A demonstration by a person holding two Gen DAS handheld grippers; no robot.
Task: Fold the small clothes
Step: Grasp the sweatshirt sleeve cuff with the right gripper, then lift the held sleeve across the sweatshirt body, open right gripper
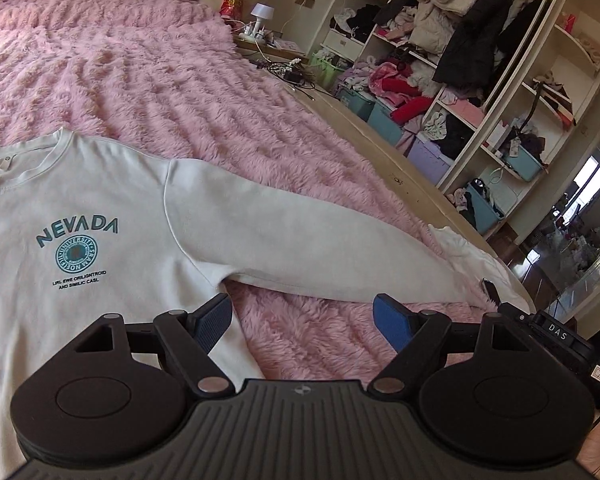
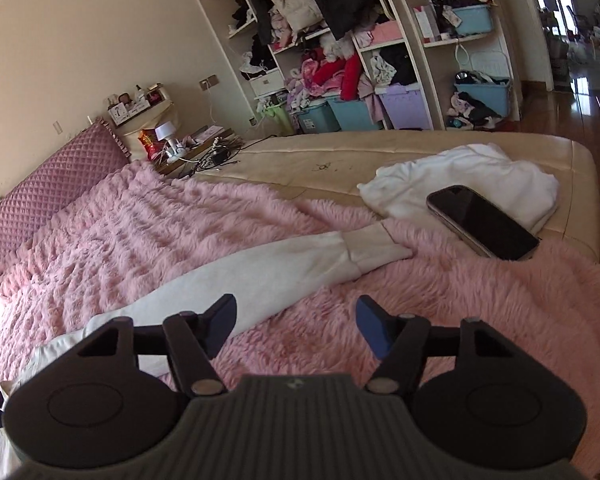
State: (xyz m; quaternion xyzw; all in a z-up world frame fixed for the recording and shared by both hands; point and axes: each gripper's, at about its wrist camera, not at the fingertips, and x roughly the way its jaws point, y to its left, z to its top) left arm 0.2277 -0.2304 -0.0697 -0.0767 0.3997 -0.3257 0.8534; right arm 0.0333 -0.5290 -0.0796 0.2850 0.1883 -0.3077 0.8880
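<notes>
A white sweatshirt (image 1: 100, 208) with a teal NEVADA print lies face up on the pink fluffy blanket (image 1: 160, 80). Its sleeve (image 1: 320, 248) stretches out to the right; the same sleeve with its cuff shows in the right wrist view (image 2: 300, 268). My left gripper (image 1: 302, 316) is open and empty, hovering over the armpit where sleeve meets body. My right gripper (image 2: 296, 320) is open and empty, just above the blanket beside the middle of the sleeve. Part of the right gripper's body shows at the right edge of the left wrist view (image 1: 560, 336).
A black phone (image 2: 482, 222) lies on a folded white garment (image 2: 468, 180) near the bed's corner. The bare cream mattress edge (image 2: 340, 156) runs behind. Cables and a small lamp (image 2: 166, 136) sit on the bedside table. Cluttered wardrobe shelves (image 2: 360, 60) stand beyond the bed.
</notes>
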